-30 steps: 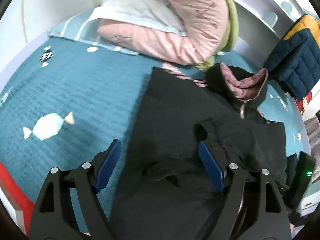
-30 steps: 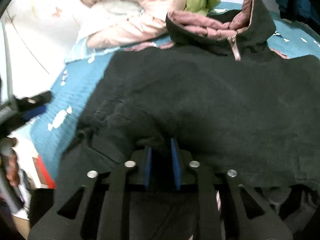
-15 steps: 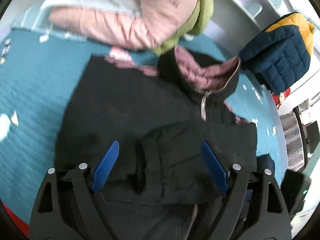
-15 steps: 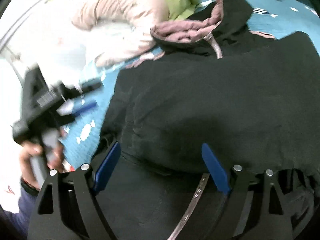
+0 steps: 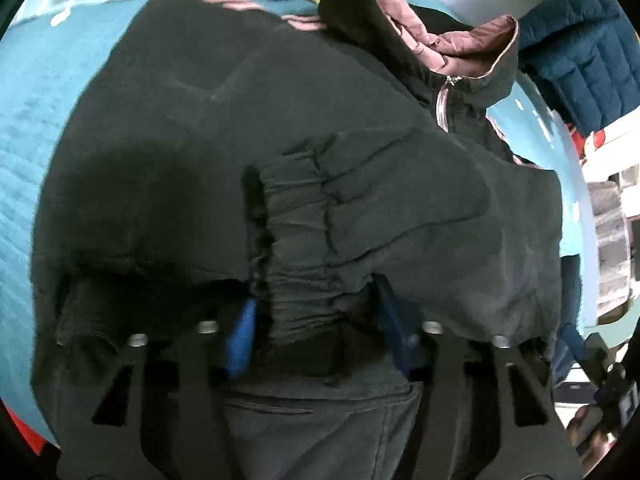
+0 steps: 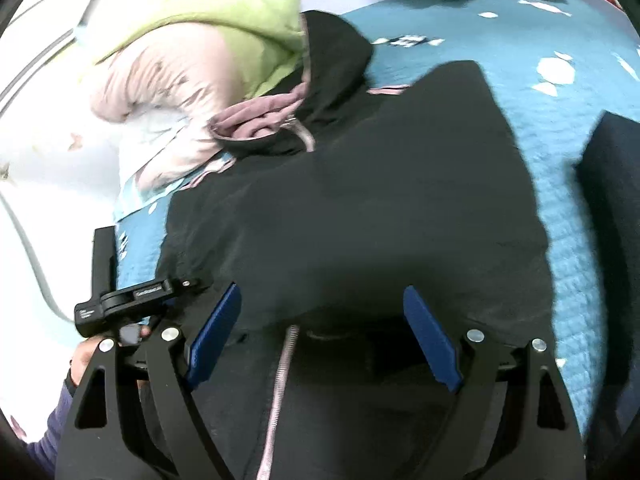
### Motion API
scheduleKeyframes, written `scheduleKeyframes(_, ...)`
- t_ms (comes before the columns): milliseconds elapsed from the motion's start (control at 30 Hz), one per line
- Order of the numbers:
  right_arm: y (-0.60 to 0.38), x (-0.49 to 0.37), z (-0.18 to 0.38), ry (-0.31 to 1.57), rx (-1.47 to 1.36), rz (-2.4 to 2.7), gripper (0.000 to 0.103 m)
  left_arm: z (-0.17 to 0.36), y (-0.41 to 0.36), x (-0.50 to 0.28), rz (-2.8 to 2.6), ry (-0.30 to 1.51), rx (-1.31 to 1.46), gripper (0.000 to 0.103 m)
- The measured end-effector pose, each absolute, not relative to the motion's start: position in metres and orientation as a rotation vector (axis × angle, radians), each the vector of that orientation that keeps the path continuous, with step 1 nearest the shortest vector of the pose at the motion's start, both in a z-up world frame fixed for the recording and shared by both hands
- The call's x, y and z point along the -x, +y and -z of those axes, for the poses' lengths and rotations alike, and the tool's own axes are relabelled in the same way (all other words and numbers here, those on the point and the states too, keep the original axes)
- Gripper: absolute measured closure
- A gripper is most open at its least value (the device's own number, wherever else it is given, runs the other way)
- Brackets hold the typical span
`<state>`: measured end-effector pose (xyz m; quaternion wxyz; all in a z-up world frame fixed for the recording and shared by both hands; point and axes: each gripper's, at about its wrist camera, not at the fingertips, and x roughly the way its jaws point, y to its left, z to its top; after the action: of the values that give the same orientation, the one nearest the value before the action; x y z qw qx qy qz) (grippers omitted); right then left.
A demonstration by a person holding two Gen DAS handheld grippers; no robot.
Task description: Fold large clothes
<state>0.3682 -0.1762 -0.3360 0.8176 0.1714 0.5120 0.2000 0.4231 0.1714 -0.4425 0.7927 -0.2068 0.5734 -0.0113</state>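
A black hooded jacket (image 5: 200, 128) with a pink lining lies on the teal bedspread (image 5: 28, 92); its hood (image 5: 432, 36) is at the far end. A folded sleeve with an elastic cuff (image 5: 296, 240) lies across the body. My left gripper (image 5: 316, 332) has its blue pads on either side of the cuff, partly closed around the bunched fabric. In the right wrist view the jacket (image 6: 380, 208) fills the middle, and my right gripper (image 6: 324, 340) is open and empty above its lower edge, near the zipper (image 6: 280, 392).
A pink and green puffy coat (image 6: 180, 64) is piled at the head of the bed beside the hood. A navy and yellow jacket (image 5: 576, 52) hangs at the far right. A dark folded item (image 6: 612, 208) lies at the bed's right. The left gripper's body (image 6: 120, 292) shows at left.
My right gripper has let go of the jacket and opened wide. My left gripper has moved in over the jacket and narrowed around the sleeve cuff.
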Motion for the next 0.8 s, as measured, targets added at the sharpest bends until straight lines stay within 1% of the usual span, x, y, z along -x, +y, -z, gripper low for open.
scheduleKeyframes(67, -0.184, -0.368, 0.335, 1.078, -0.366, -0.402, 0.022, 0.437, 0.173, -0.421, 0.022, 1.206, 0.429, 0.066)
scheduleKeyframes(100, -0.189, -0.369, 0.334, 1.072, -0.365, -0.388, 0.022, 0.433, 0.174, -0.420, 0.016, 1.191, 0.424, 0.068)
scheduleKeyframes(267, -0.204, -0.381, 0.328, 1.024, -0.389, -0.335, 0.022, 0.396, 0.175, -0.417, -0.032, 1.049, 0.350, 0.070)
scheduleKeyframes(400, -0.209, -0.398, 0.319, 0.973, -0.376, -0.322, 0.022, 0.378, 0.187, -0.416, -0.059, 0.993, 0.307, 0.070)
scheduleKeyframes(467, -0.206, -0.411, 0.319, 0.967, -0.359, -0.337, 0.027, 0.380, 0.195, -0.420, -0.074, 0.994, 0.293, 0.070)
scheduleKeyframes(500, -0.205, -0.417, 0.320, 0.966, -0.358, -0.344, 0.035, 0.381, 0.198, -0.420, -0.080, 0.987, 0.298, 0.070)
scheduleKeyframes(533, -0.204, -0.424, 0.323, 0.973, -0.372, -0.357, 0.045, 0.384, 0.200, -0.421, -0.083, 0.993, 0.296, 0.070)
scheduleKeyframes(567, -0.203, -0.429, 0.325, 0.982, -0.387, -0.368, 0.051, 0.390, 0.202, -0.423, -0.090, 1.016, 0.292, 0.070)
scheduleKeyframes(600, -0.200, -0.439, 0.333, 1.010, -0.419, -0.398, 0.065, 0.399, 0.203, -0.427, -0.099, 1.042, 0.293, 0.070)
scheduleKeyframes(633, -0.199, -0.447, 0.341, 1.037, -0.434, -0.404, 0.073, 0.409, 0.203, -0.431, -0.108, 1.064, 0.290, 0.070)
scheduleKeyframes(667, -0.197, -0.459, 0.359, 1.104, -0.438, -0.378, 0.075, 0.419, 0.204, -0.435, -0.121, 1.087, 0.287, 0.069)
scheduleKeyframes(733, -0.199, -0.474, 0.391, 1.189, -0.442, -0.322, 0.094, 0.432, 0.200, -0.440, -0.131, 1.108, 0.264, 0.068)
scheduleKeyframes(767, -0.200, -0.478, 0.406, 1.232, -0.442, -0.307, 0.100, 0.435, 0.200, -0.441, -0.129, 1.111, 0.256, 0.066)
scheduleKeyframes(800, -0.203, -0.482, 0.424, 1.273, -0.468, -0.280, 0.103, 0.439, 0.200, -0.443, -0.128, 1.119, 0.253, 0.065)
